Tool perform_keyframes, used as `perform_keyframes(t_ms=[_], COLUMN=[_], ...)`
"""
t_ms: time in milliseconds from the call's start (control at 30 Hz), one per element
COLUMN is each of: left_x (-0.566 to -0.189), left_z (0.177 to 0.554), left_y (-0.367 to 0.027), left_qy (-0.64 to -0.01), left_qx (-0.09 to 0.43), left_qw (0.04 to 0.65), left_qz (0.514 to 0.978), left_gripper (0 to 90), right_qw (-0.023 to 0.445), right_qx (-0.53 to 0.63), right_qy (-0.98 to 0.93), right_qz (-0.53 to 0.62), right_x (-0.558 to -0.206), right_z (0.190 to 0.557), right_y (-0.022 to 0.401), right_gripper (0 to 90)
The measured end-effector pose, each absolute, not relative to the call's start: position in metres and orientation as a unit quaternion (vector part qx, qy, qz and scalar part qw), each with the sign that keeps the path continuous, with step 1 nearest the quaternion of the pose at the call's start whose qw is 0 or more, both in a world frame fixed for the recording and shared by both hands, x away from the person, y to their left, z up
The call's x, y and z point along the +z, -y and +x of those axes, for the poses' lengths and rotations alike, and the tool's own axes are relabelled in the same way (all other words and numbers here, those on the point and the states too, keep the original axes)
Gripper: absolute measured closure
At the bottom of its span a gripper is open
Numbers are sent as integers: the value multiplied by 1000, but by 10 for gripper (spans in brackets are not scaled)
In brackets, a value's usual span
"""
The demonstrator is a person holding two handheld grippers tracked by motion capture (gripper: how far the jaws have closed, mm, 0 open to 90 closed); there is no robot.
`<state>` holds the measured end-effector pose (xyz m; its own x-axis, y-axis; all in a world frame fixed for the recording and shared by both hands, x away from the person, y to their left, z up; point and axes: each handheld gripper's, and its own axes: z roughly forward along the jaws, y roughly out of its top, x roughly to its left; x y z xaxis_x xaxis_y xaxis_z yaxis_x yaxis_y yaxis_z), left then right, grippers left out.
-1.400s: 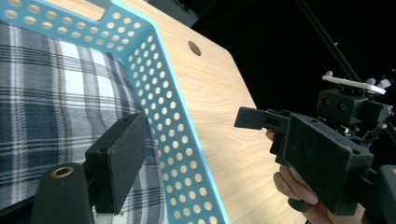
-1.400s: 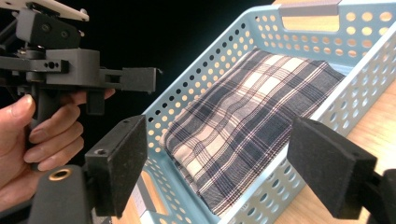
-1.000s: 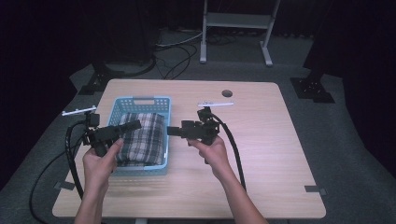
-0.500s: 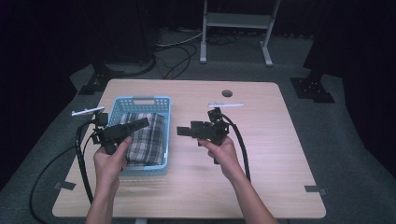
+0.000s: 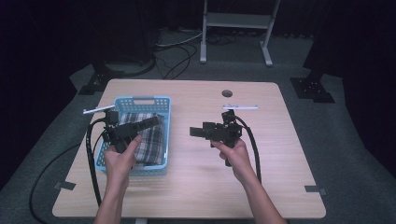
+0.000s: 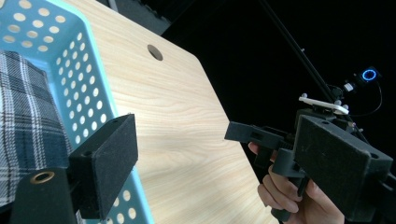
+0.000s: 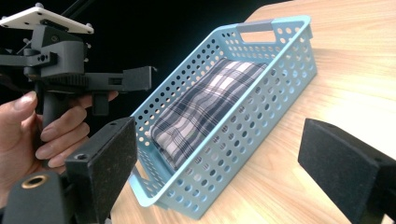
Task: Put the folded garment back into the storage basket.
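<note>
While the folded checked cloth (image 5: pixel 148 136) lies flat inside the light blue basket (image 5: pixel 141 99), neither tool is touching it. The cloth fills most of the basket floor, and in the right gripper view its blue, white and dark plaid (image 7: pixel 205 105) sits below the perforated walls (image 7: pixel 261 88), with one folded edge toward the near corner. The basket stands on the left part of the wooden table (image 5: pixel 275 154), its handle slot at the far end.

Above the basket's left side the left gripper (image 5: pixel 150 122) is held in the person's left hand (image 5: pixel 120 156), its jaws pointing across toward the table's middle. They have just been opening and now stand wide apart with nothing between them; in the left gripper view bare tabletop and the basket wall (image 6: pixel 88 88) show in the gap.

To the right of the basket, over open wood and well apart from it, the right gripper (image 5: pixel 198 131) is held in the right hand (image 5: pixel 231 151), pointing back toward the basket. Its jaws have also been parting slightly and are spread with nothing in them, the basket showing between them.

Black cables (image 5: pixel 91 158) trail from both tools toward the near edge. A round hole (image 5: pixel 227 93) sits in the far part of the table.
</note>
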<state>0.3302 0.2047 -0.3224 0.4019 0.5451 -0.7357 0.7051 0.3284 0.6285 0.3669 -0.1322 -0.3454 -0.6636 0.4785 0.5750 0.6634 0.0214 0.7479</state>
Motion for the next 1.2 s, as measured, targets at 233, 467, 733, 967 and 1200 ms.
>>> perform_keyframes(t_ms=[233,467,733,967,1200], left_x=[-320,-320,-319,-317,-315], left_z=[330,331,331,332,333], left_y=[-195,-187,-180,-171,-165], left_qy=[-539,-538,-533,-529,-527], left_qx=[-64,-67,-67,-69,-67], left_qw=[612,613,618,617,621], left_qz=[576,574,574,578,576], left_gripper=[133,133,133,133,133], right_qw=[77,74,68,66,63], right_qx=[-570,-566,-564,-563,-563], right_qy=[709,710,708,707,704], right_qz=[-408,-413,-420,-424,-428], right_x=[-348,-350,-353,-356,-360], right_z=[365,363,361,360,361], right_y=[144,155,167,175,184], right_gripper=[117,117,117,117,117])
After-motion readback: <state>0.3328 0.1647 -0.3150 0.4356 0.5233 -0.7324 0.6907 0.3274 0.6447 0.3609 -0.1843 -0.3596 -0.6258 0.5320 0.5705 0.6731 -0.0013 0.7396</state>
